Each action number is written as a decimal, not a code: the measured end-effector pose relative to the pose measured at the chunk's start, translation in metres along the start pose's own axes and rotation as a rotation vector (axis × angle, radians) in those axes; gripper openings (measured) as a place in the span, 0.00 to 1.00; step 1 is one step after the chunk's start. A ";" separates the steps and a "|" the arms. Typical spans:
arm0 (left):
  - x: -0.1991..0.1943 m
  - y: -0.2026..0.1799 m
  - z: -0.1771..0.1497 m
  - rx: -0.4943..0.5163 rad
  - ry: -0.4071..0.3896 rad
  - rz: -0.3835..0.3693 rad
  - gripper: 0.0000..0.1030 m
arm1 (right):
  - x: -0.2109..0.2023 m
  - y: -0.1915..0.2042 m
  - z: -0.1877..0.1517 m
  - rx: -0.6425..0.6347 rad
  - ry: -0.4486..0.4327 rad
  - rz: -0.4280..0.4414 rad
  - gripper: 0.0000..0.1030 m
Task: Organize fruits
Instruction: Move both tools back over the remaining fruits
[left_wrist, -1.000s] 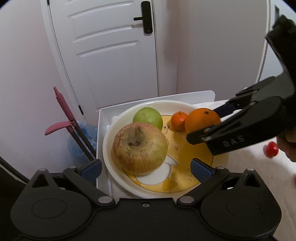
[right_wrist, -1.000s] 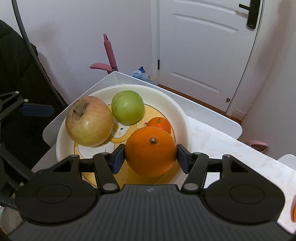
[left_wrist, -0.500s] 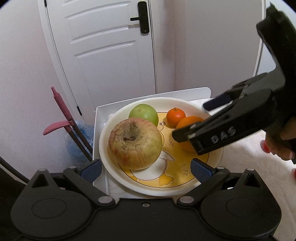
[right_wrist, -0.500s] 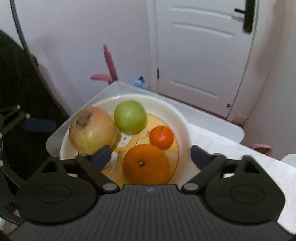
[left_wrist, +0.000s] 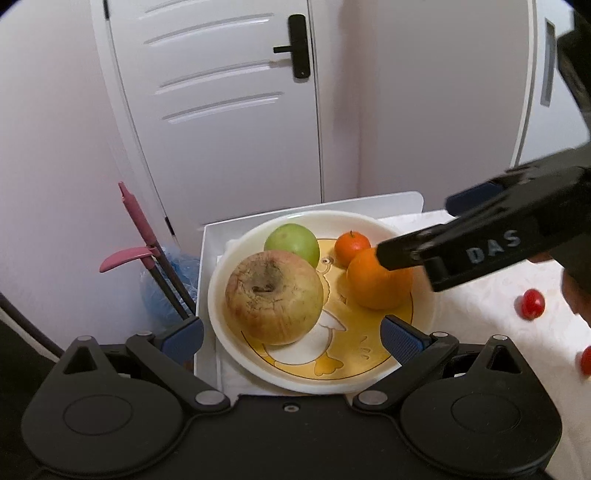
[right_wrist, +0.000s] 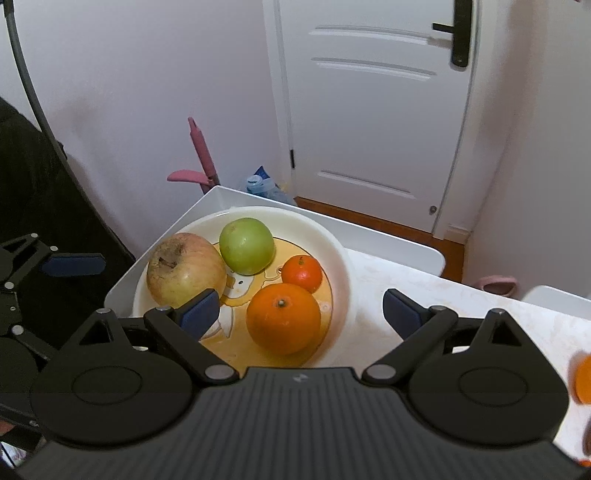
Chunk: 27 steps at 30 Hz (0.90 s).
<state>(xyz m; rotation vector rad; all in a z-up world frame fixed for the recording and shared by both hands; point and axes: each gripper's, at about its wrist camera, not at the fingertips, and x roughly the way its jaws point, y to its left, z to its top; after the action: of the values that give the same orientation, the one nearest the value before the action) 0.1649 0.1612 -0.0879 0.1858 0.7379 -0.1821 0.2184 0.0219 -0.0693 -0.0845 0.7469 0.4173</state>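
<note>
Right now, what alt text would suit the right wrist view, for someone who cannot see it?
An open right gripper hovers over a duck-patterned plate holding a big orange, a small tangerine, a green apple and a larger blotchy apple; a white door stands behind.

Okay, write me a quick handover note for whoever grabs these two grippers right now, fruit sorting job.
Left gripper: open, empty, held at the plate's near edge.
Right gripper: open, empty, above the big orange.
On the plate: big apple, green apple, small tangerine, big orange.
Done: four fruits plated.
Left: two cherry tomatoes lie on the table to the right; an orange fruit shows at the right wrist view's edge.
</note>
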 end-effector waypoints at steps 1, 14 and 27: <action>-0.002 -0.001 0.001 0.000 -0.003 -0.001 1.00 | -0.005 0.000 -0.001 0.005 -0.003 -0.009 1.00; -0.046 -0.035 0.007 0.028 -0.052 -0.038 1.00 | -0.081 -0.026 -0.027 0.109 -0.052 -0.108 1.00; -0.084 -0.112 0.010 0.019 -0.069 -0.020 1.00 | -0.158 -0.102 -0.083 0.154 -0.084 -0.160 1.00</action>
<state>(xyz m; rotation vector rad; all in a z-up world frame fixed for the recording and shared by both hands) 0.0845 0.0584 -0.0349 0.1892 0.6698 -0.2134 0.1024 -0.1426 -0.0308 0.0183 0.6822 0.2088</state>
